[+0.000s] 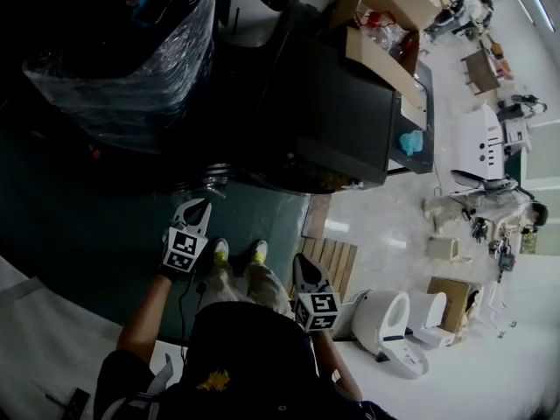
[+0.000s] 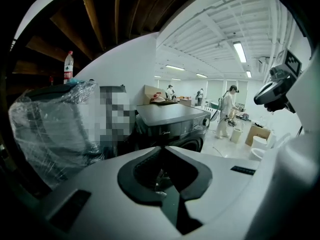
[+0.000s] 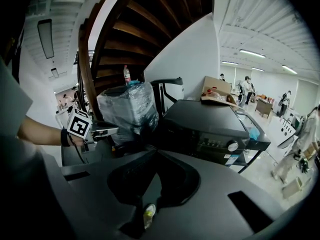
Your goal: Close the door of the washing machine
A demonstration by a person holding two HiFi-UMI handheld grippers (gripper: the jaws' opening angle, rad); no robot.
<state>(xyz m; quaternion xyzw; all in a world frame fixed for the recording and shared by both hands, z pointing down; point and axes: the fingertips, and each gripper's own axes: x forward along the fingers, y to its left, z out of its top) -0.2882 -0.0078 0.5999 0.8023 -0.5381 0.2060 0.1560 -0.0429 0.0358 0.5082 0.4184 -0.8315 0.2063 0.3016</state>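
Jaws of left gripper (image 1: 198, 206) closed, nothing between; jaws of right gripper (image 1: 302, 265) likewise closed, empty. Item: dark washing machine (image 1: 337, 125), ahead of both jaws, well apart. Also: plastic-wrapped bundle (image 1: 122, 68), beyond left jaws.

You stand under a wooden stair (image 3: 150, 19), beside a white wall (image 2: 130, 59); strip lights (image 2: 240, 51) brighten the pale floor (image 1: 394, 226) at your right.
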